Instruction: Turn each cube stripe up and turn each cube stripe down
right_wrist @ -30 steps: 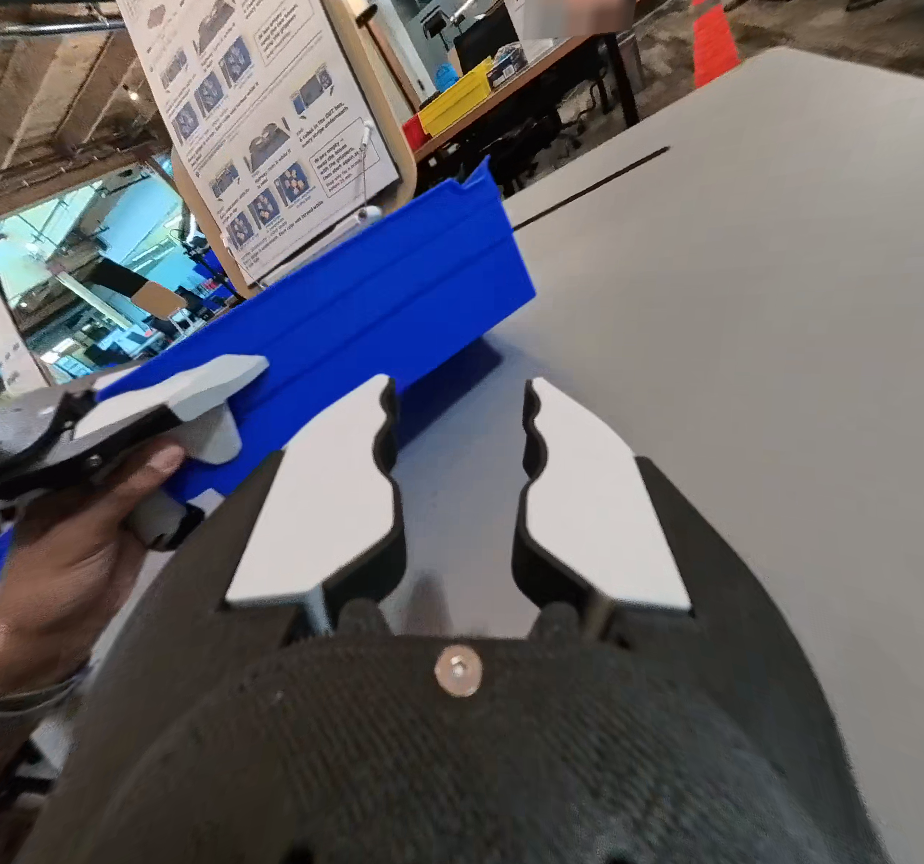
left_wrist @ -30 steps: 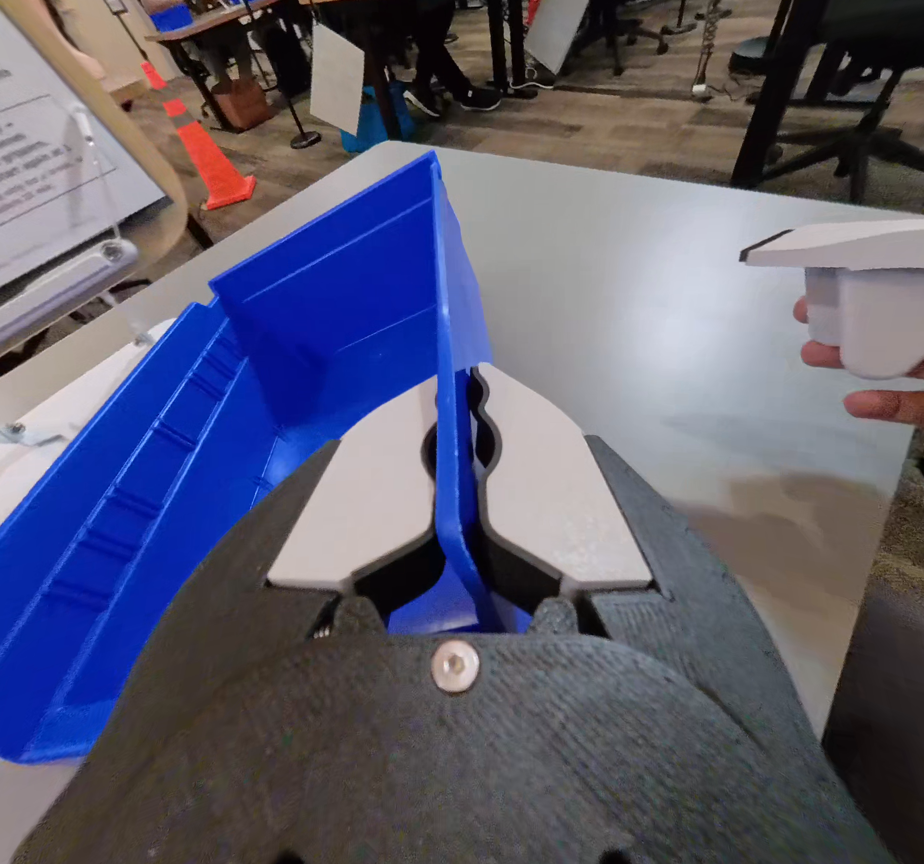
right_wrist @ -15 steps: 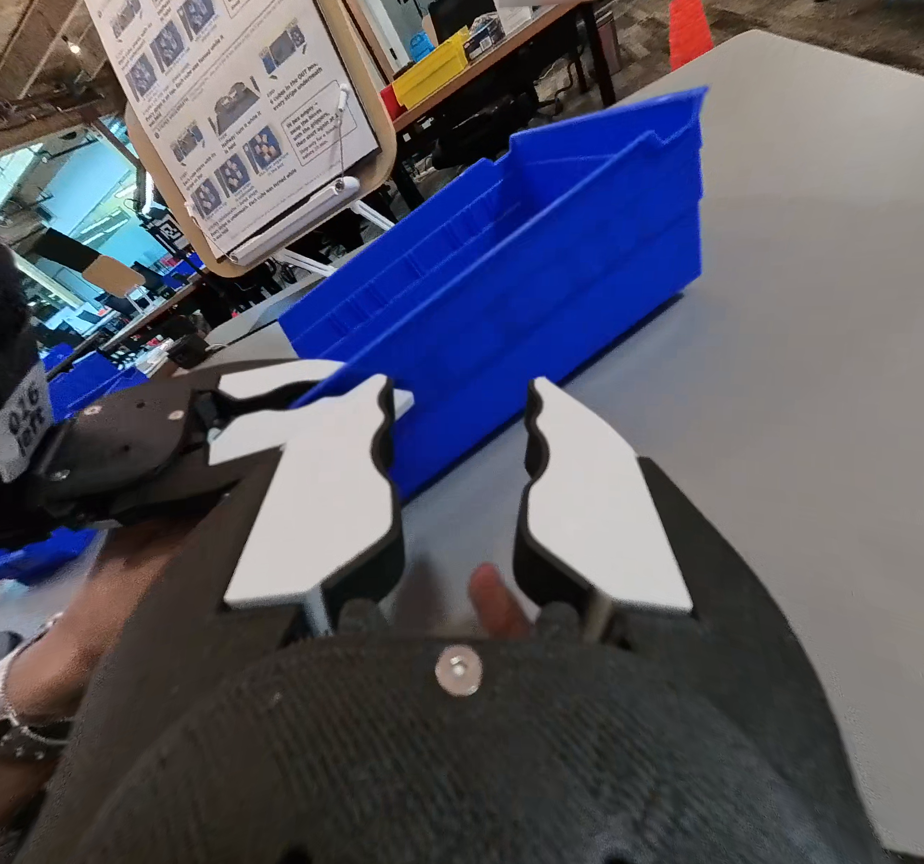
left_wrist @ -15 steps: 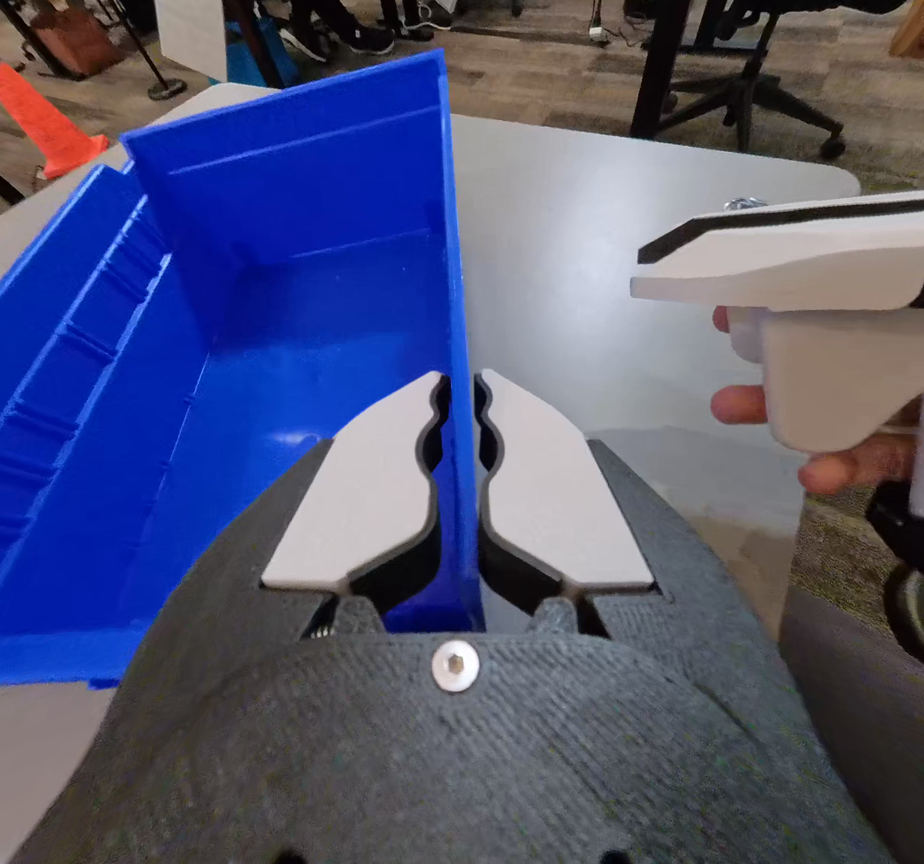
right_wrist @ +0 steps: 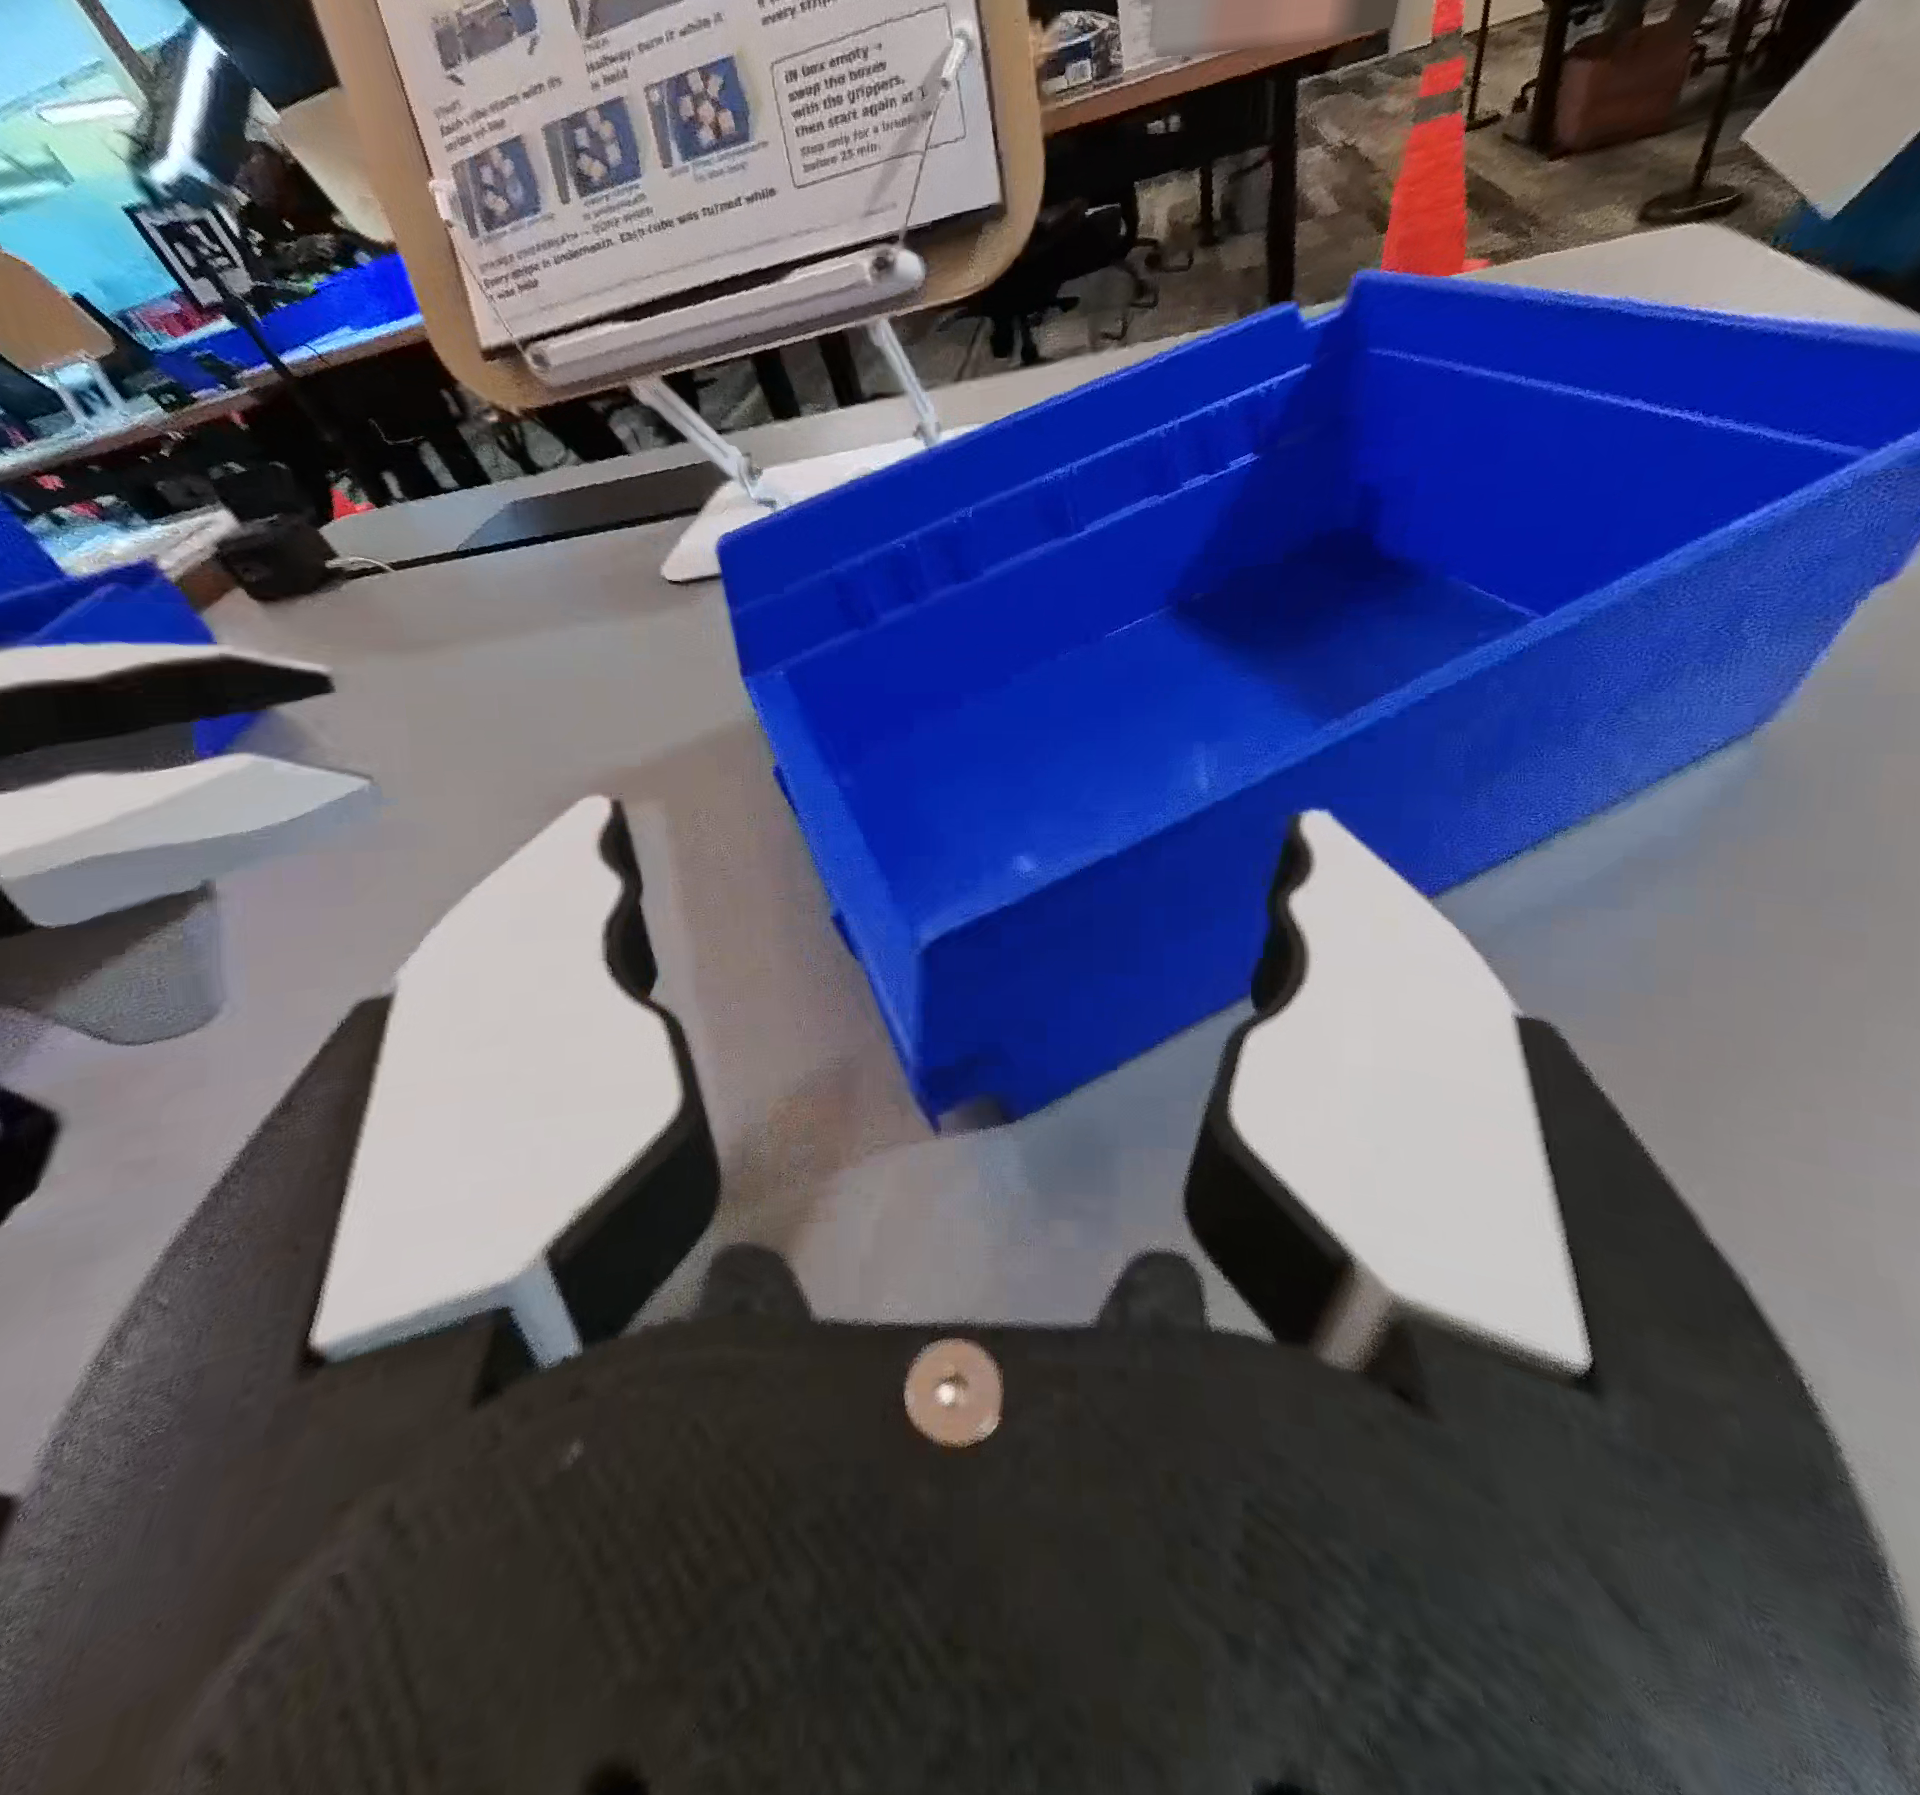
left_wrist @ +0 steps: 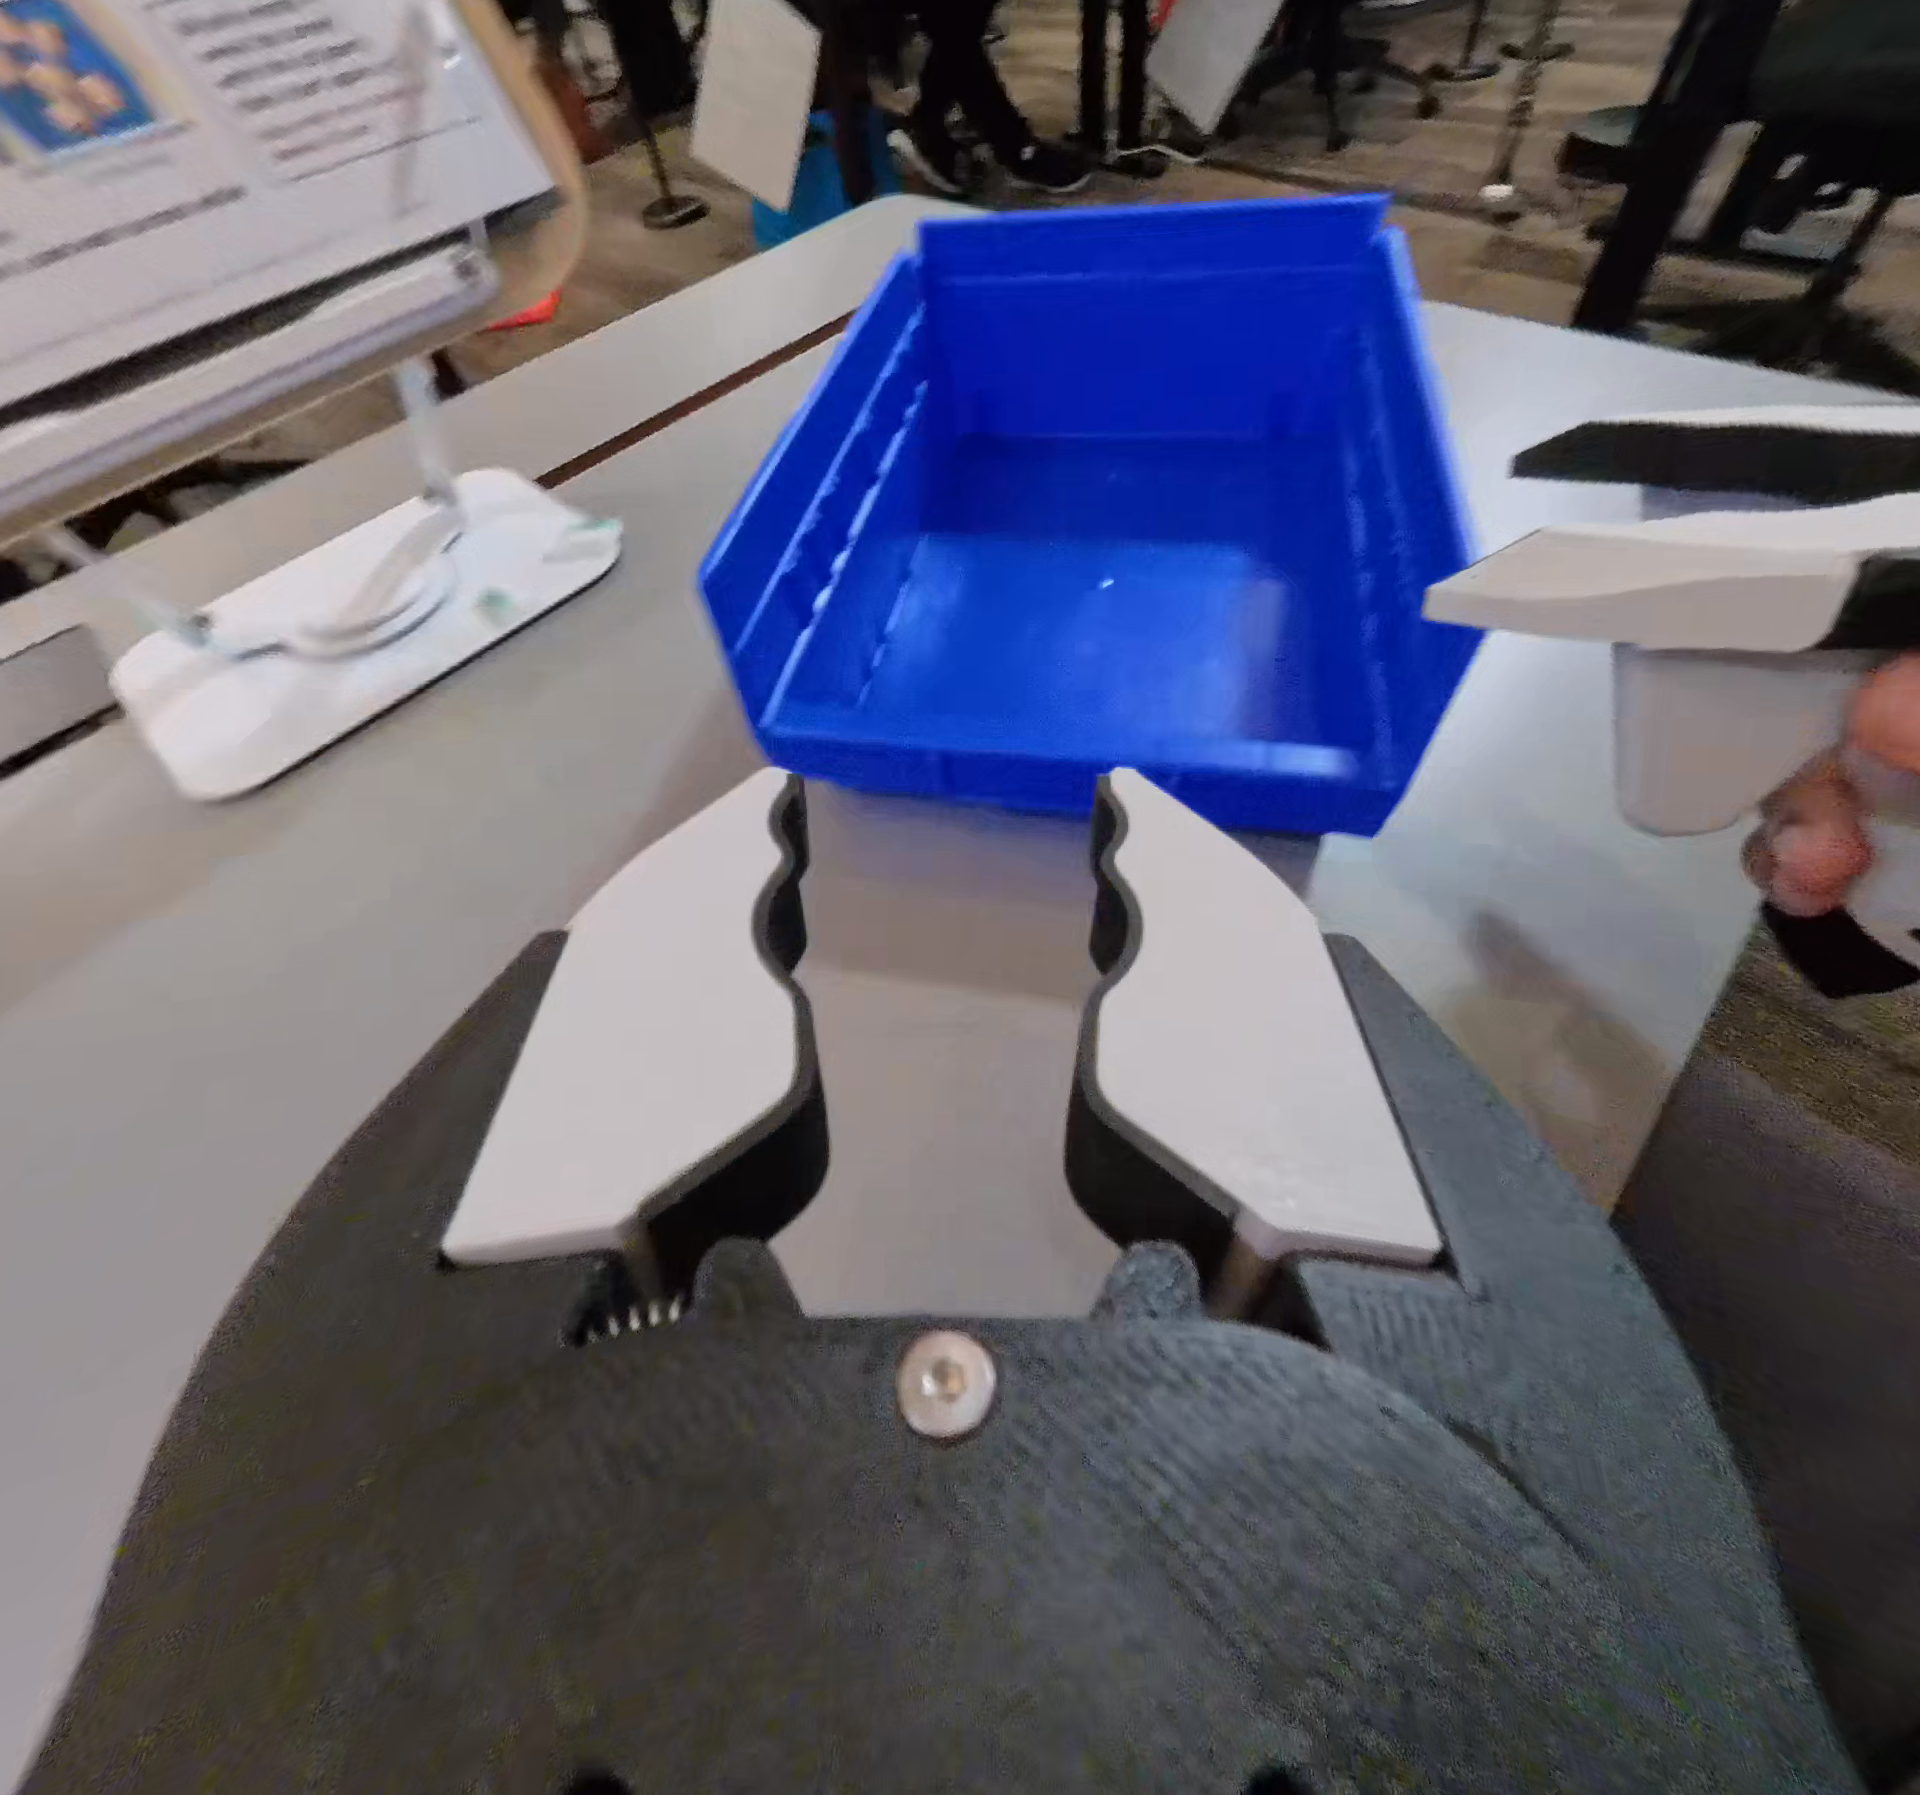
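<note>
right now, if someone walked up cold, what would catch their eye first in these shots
The bright blue bin on the grey table, with nothing in it, sits just ahead of the open left gripper. The open right gripper has the bin's near corner between its fingertips. Behind the bin, an instruction board on a white stand rises at the table's far side.

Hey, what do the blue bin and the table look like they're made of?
The blue bin looks like glossy moulded plastic: it has ribbed walls and small highlights. The table is smooth matte grey, likely laminate, though the look leaves that open.
</note>
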The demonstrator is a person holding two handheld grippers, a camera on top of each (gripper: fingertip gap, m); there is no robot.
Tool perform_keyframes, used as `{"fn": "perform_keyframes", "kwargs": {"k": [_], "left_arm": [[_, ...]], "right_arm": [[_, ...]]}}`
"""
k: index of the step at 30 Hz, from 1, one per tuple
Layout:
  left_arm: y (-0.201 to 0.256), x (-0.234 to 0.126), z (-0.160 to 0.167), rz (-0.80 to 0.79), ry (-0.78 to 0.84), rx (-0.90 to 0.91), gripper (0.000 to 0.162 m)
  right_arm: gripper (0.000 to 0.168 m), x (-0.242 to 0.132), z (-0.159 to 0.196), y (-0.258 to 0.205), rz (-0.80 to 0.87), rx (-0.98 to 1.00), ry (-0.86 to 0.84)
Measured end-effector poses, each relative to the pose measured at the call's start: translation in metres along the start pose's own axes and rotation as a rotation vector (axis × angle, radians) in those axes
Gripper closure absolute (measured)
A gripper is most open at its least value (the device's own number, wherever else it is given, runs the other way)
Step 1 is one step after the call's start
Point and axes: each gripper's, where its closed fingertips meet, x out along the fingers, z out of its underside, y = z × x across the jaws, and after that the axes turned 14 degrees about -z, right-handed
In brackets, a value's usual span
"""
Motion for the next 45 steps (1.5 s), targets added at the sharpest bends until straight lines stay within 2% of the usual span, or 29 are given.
{"fn": "perform_keyframes", "kwargs": {"k": [2,3,4,5,7,10,15,19,27,30,31,34,36,38,40,42,45], "left_arm": [[-0.036,-0.009,0.03,-0.087,-0.036,-0.055,0.11],[-0.049,-0.013,0.045,-0.104,-0.046,-0.082,0.117],[-0.058,-0.017,0.057,-0.092,-0.051,-0.106,0.125],[-0.066,-0.019,0.061,-0.072,-0.059,-0.143,0.132],[-0.083,-0.022,0.061,-0.058,-0.08,-0.253,0.132],[-0.095,-0.031,0.047,-0.027,0.005,-0.365,0.135],[-0.099,-0.021,0.063,-0.046,-0.059,-0.349,0.133],[-0.089,-0.013,0.061,-0.015,-0.064,-0.331,0.133],[-0.083,0.002,0.067,0.003,-0.108,-0.309,0.134],[-0.084,0.003,0.067,-0.001,-0.105,-0.307,0.133],[-0.085,0.002,0.066,-0.008,-0.1,-0.319,0.132],[-0.096,-0.004,0.056,-0.05,-0.042,-0.388,0.126],[-0.111,-0.007,0.052,-0.126,0.0,-0.399,0.117],[-0.123,-0.011,0.051,-0.189,0.029,-0.379,0.11],[-0.133,-0.016,0.05,-0.242,0.046,-0.37,0.104],[-0.141,-0.023,0.05,-0.289,0.065,-0.368,0.101],[-0.164,-0.043,0.056,-0.409,0.076,-0.361,0.102]], "right_arm": [[0.054,0.015,0.011,0.001,0.091,-0.061,-0.059],[0.061,0.019,0.018,0.008,0.138,-0.093,-0.099],[0.07,0.022,0.024,0.015,0.171,-0.109,-0.139],[0.09,0.02,0.025,0.026,0.215,-0.111,-0.148],[0.098,0.016,0.021,0.038,0.18,-0.099,-0.162],[0.126,0.002,0.015,0.073,0.181,-0.072,-0.204],[0.163,-0.04,-0.008,0.165,0.301,-0.113,-0.203],[0.166,-0.056,-0.016,0.201,0.251,-0.094,-0.203],[0.166,-0.062,-0.023,0.227,0.16,-0.069,-0.155],[0.152,-0.066,-0.033,0.229,0.214,-0.088,-0.125],[0.138,-0.068,-0.041,0.229,0.24,-0.103,-0.099],[0.106,-0.088,-0.086,0.209,0.347,-0.271,0.028],[0.119,-0.093,-0.122,0.157,0.32,-0.424,0.203],[0.135,-0.074,-0.13,0.083,0.135,-0.49,0.318],[0.142,-0.039,-0.116,0.02,-0.038,-0.505,0.328],[0.131,0.001,-0.089,-0.032,-0.172,-0.486,0.272],[0.12,0.046,-0.033,-0.097,-0.384,-0.513,0.087]]}}
